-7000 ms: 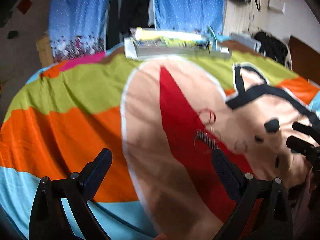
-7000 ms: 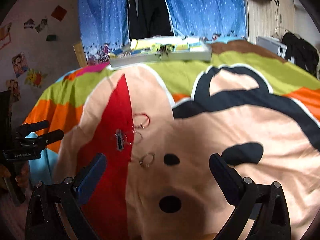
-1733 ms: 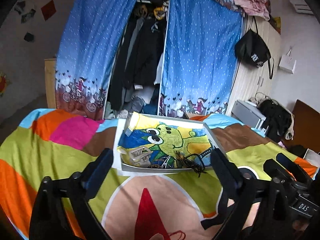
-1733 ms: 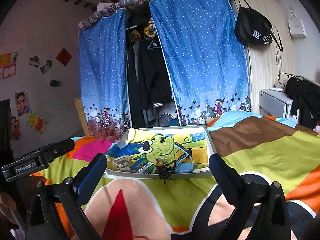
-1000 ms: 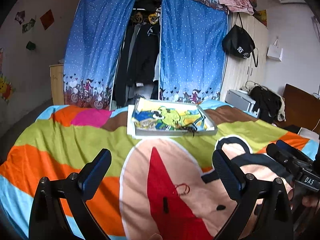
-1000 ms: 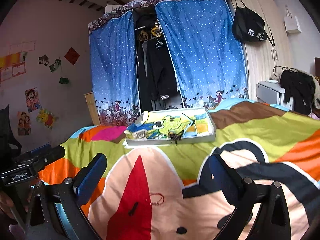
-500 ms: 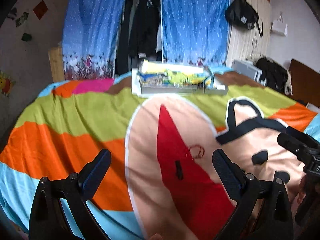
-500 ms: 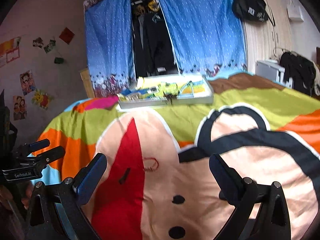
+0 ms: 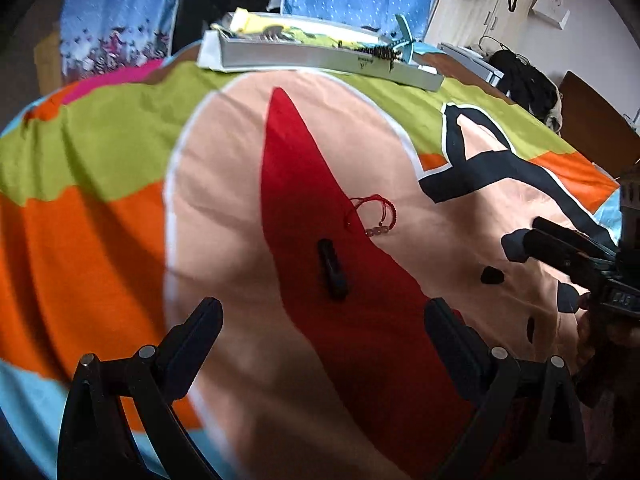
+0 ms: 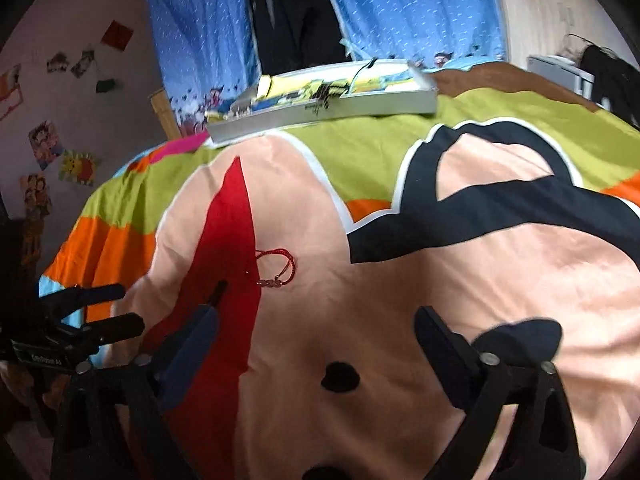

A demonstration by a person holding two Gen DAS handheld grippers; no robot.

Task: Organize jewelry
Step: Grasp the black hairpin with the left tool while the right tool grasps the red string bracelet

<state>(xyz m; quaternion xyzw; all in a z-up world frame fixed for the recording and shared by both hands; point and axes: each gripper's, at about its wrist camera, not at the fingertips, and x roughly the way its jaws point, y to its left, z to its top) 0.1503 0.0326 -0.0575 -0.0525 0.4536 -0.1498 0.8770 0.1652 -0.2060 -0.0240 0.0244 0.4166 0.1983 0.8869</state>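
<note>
Bedroom, blue dotted curtains [image 10: 420,12] at the back, bright cartoon-print bedspread [image 9: 120,128] as my work surface. Both views have tipped back down from the far end within the last second, so I read this as returning for the next item. Left tongs [image 9: 320,320] gape wide, empty, low over the red patch; right tongs [image 10: 316,328] also wide, empty. Red braided cord bracelet with pale beads [image 9: 372,216] lies loose mid-bed, just beyond the small black oblong clip [image 9: 332,264]. Silver rings that lay near it seven seconds ago are gone; presumably delivered. Shallow grey tray with cartoon lining [image 10: 328,108] sits far off, black beaded strand [image 9: 384,54] draped over its rim. Clip looks like the next pick.
</note>
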